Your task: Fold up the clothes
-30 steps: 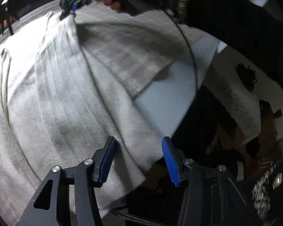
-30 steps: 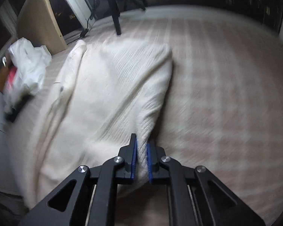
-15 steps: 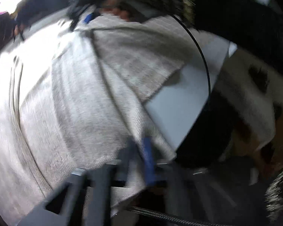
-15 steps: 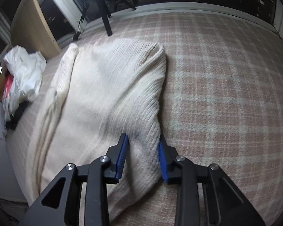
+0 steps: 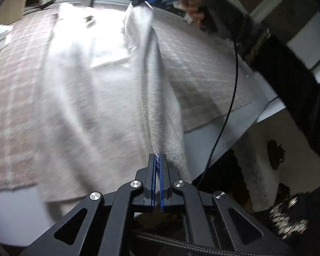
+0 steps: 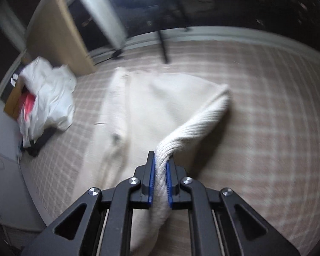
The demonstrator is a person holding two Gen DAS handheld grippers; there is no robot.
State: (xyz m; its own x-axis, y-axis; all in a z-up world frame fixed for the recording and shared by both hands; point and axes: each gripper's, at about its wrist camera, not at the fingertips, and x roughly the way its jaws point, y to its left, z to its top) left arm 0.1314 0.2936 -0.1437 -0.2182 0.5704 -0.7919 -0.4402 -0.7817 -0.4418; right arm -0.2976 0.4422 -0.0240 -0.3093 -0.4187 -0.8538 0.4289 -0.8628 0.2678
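A cream ribbed knit sweater (image 5: 91,74) lies spread on a pink plaid bed cover (image 5: 10,98). My left gripper (image 5: 157,160) is shut on the sweater's near edge, which rises in a taut ridge toward my right gripper (image 5: 144,0) at the far end. In the right wrist view my right gripper (image 6: 160,166) has its jaws closing on a thick rolled fold of the sweater (image 6: 160,98). The pads press the knit, and the fold hangs lifted off the cover. A person's hand (image 5: 192,8) and dark sleeve (image 5: 283,64) hold the right gripper.
A white plastic bag (image 6: 49,93) lies at the left of the bed cover (image 6: 266,106), beside a wooden panel (image 6: 57,36). A black stand leg (image 6: 163,44) rests at the far edge. The bed's corner (image 5: 224,132) drops off to the right, crossed by a black cable (image 5: 230,98).
My left gripper went from open around the sweater's edge to shut on it and swung sideways. My right gripper opened, then shut again on the fold and lifted it.
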